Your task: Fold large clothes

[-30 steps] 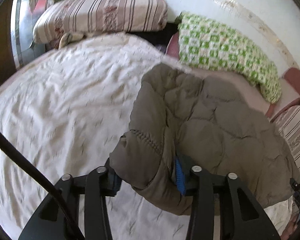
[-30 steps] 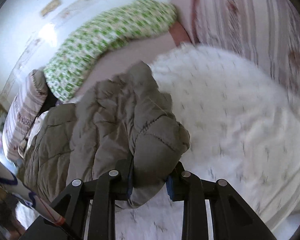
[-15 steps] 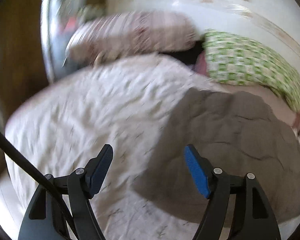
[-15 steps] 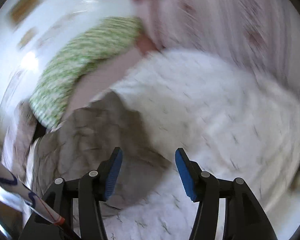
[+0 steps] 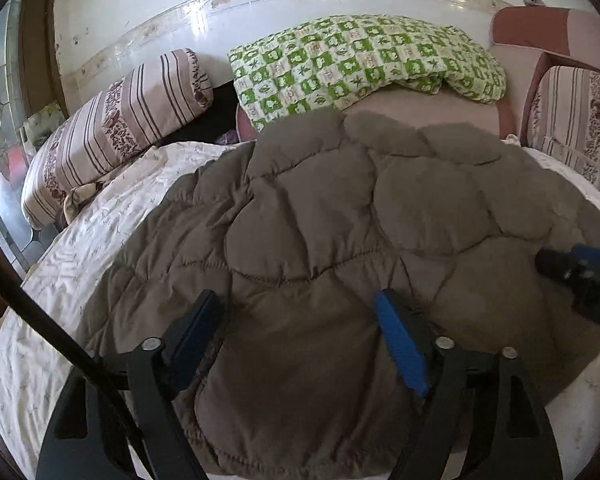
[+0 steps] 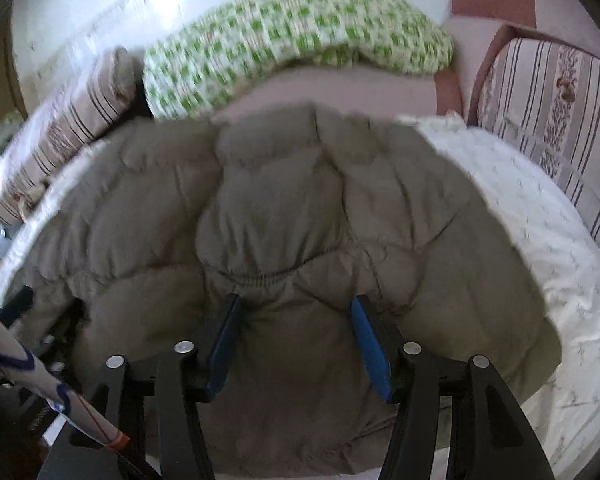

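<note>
A brown quilted puffer jacket lies folded and spread flat on the white bedsheet; it also fills the right wrist view. My left gripper is open, its blue pads apart over the jacket's near left part, holding nothing. My right gripper is open over the jacket's near edge, also empty. The right gripper's tip shows at the right edge of the left wrist view.
A green checked quilt and a striped pillow lie at the back against the white wall. A striped chair cushion stands at the right. A black cable crosses the left wrist view.
One second ago both grippers were shut on jacket folds. They have let go and opened, and the jacket now lies flat with both grippers swung above its near side.
</note>
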The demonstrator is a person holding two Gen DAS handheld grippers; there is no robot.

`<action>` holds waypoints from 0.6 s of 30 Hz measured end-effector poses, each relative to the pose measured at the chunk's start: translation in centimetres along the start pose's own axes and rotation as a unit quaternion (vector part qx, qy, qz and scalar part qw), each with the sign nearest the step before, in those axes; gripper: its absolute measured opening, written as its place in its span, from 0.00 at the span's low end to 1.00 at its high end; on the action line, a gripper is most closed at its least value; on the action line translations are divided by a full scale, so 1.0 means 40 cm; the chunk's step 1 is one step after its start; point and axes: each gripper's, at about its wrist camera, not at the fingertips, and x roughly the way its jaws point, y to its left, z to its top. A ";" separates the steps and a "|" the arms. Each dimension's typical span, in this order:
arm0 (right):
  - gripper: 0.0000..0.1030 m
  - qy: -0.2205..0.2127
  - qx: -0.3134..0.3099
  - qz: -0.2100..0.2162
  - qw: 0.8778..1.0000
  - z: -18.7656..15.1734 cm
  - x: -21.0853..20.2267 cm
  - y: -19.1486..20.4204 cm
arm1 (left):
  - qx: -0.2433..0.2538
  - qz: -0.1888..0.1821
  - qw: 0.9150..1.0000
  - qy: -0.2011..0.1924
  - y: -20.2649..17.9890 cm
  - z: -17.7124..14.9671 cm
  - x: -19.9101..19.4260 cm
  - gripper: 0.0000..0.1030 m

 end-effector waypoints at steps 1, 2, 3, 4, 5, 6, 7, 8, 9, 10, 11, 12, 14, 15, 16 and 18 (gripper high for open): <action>0.63 0.003 -0.001 -0.005 1.000 -0.001 0.009 0.003 | -0.002 -0.001 1.000 0.001 -0.001 -0.002 0.005 0.80; 0.64 0.003 -0.005 -0.011 1.000 -0.001 0.014 0.007 | -0.005 -0.002 1.000 0.001 0.001 -0.005 0.010 0.80; 0.65 0.002 -0.009 -0.016 1.000 -0.001 0.018 0.010 | -0.006 -0.001 1.000 0.001 0.003 -0.006 0.020 0.80; 0.66 0.003 -0.012 -0.021 1.000 -0.001 0.021 0.013 | -0.003 0.002 1.000 0.000 0.001 -0.008 0.026 0.81; 0.66 0.003 -0.016 -0.025 1.000 -0.001 0.029 0.018 | 0.000 0.006 1.000 0.001 -0.002 -0.010 0.031 0.81; 0.66 0.004 -0.020 -0.030 0.999 -0.003 0.034 0.022 | 0.000 0.007 1.000 0.001 -0.003 -0.013 0.032 0.81; 0.66 0.004 -0.022 -0.033 0.999 -0.005 0.037 0.025 | 0.000 0.009 1.000 0.000 -0.006 -0.014 0.034 0.81; 0.66 0.004 -0.024 -0.035 0.999 -0.007 0.039 0.028 | 0.000 0.010 1.000 0.000 -0.007 -0.015 0.037 0.81; 0.67 0.004 -0.025 -0.035 0.999 -0.007 0.039 0.028 | -0.001 0.009 1.000 0.001 -0.008 -0.014 0.036 0.81; 0.67 0.004 -0.025 -0.035 0.999 -0.008 0.040 0.028 | -0.003 0.009 1.000 0.002 -0.008 -0.014 0.037 0.81; 0.67 0.004 -0.025 -0.035 0.999 -0.009 0.041 0.028 | -0.006 0.008 1.000 0.003 -0.007 -0.013 0.040 0.81; 0.67 0.005 -0.025 -0.035 0.999 -0.007 0.040 0.028 | -0.007 0.007 1.000 0.004 -0.006 -0.014 0.040 0.81; 0.67 0.005 -0.027 -0.036 0.999 -0.007 0.041 0.029 | -0.009 0.007 1.000 0.005 -0.006 -0.013 0.042 0.81; 0.67 0.005 -0.027 -0.037 0.999 -0.007 0.041 0.030 | -0.010 0.006 1.000 0.005 -0.006 -0.013 0.042 0.81; 0.67 0.005 -0.028 -0.037 0.999 -0.007 0.042 0.031 | -0.010 0.007 1.000 0.005 -0.006 -0.013 0.042 0.81; 0.67 0.005 -0.028 -0.038 0.999 -0.007 0.041 0.031 | -0.009 0.007 1.000 0.004 -0.005 -0.013 0.042 0.81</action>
